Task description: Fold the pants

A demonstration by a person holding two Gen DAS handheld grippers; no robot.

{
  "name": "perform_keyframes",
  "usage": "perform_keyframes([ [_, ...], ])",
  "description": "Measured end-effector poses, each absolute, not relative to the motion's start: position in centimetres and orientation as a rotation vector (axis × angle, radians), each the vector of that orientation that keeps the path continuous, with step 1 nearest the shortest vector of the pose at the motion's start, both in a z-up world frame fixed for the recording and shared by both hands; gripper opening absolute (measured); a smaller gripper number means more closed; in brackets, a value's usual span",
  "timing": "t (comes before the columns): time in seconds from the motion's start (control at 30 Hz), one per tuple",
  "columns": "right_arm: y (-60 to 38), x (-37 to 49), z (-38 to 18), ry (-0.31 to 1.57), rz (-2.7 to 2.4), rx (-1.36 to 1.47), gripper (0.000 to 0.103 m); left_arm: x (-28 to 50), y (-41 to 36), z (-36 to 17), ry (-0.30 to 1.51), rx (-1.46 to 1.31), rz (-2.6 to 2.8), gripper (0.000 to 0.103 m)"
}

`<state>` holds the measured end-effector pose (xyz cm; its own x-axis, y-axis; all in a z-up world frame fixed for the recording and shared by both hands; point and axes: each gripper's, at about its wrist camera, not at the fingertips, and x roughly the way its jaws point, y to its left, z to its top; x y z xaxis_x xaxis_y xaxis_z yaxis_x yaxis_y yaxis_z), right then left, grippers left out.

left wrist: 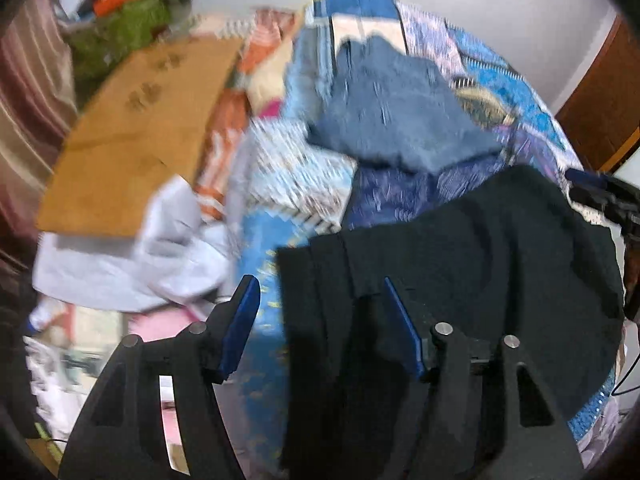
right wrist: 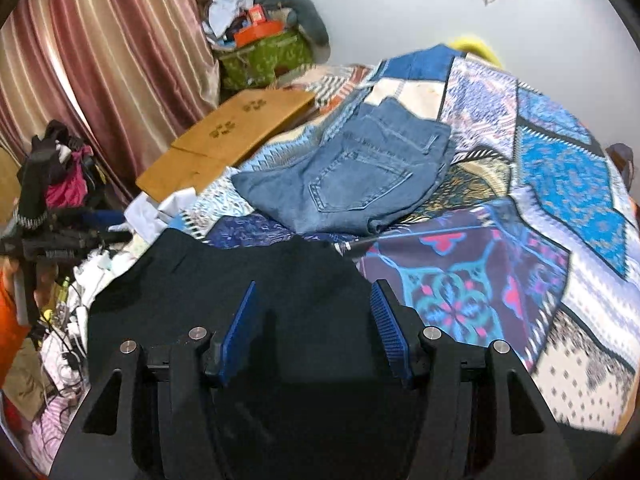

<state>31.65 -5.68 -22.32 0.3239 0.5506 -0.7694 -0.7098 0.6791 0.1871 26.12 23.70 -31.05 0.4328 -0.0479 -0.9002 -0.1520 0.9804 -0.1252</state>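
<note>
Black pants (left wrist: 480, 256) lie on the patterned bedspread (left wrist: 532, 120), close to both cameras, and also show in the right wrist view (right wrist: 248, 276). My left gripper (left wrist: 320, 292) is open, its jaws wide apart over the pants' left edge. My right gripper (right wrist: 314, 296) is open, its blue pads (right wrist: 240, 332) spread above the black cloth. Neither grips anything. The right gripper's tip (left wrist: 600, 192) shows at the far right of the left wrist view. Folded blue jeans (right wrist: 360, 172) lie further back on the bed, also in the left wrist view (left wrist: 396, 112).
A brown cardboard sheet (right wrist: 228, 140) lies at the bed's left side by white cloth (left wrist: 132, 256). A green bag (right wrist: 264, 56) with clutter stands by the striped curtain (right wrist: 100, 40). Clothes and cables pile at the left (right wrist: 60, 168). The bedspread continues to the right (right wrist: 568, 184).
</note>
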Motion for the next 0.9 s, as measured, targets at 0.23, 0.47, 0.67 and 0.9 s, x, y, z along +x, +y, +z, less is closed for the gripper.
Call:
perform_keyframes([
  [0.23,-2.6,34.9,-25.3,1.011,0.855,-0.242,0.053,27.0,23.1,-33.3,1.116,-0.264,-0.015,0.038],
  [0.47,-2.0,34.6,-26.2,0.995,0.875,-0.279,0.014,26.8,24.0,-32.3,1.073,-0.234,0.062,0.026],
  [0.67,-1.6,33.8,-24.9,0.987,0.775,-0.337,0.036,26.0,23.9,-29.5,1.058,-0.122,0.190,0.043],
  [0.9,-4.5,29.3,-21.0,0.943,0.833,-0.245,0.053,22.4,20.0,-26.0,1.001,-0.147,0.022,0.053],
])
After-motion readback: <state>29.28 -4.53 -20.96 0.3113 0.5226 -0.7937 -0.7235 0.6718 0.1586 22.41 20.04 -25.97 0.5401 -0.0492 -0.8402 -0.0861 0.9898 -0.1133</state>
